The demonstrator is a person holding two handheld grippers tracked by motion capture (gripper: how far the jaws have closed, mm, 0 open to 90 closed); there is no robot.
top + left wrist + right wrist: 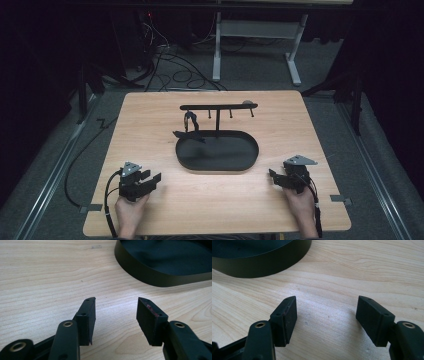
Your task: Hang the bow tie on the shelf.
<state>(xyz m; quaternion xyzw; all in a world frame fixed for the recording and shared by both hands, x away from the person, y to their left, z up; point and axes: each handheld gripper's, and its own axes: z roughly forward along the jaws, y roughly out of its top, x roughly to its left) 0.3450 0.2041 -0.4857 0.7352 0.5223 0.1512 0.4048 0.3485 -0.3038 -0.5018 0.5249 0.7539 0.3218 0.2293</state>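
While both tongs rest on the wooden tabletop (pixel 150 220), the left tongs (pixel 156 178) and right tongs (pixel 272 174) stand wide open, holding nothing; the black oval tray (pixel 218 167) with its hook stand (pixel 218 106) lies between them, farther back.

Ahead of the jaws, the tabletop (pixel 50 277) is pale, smooth wood with visible grain; the oval tray (pixel 155 275) looks matt black metal.
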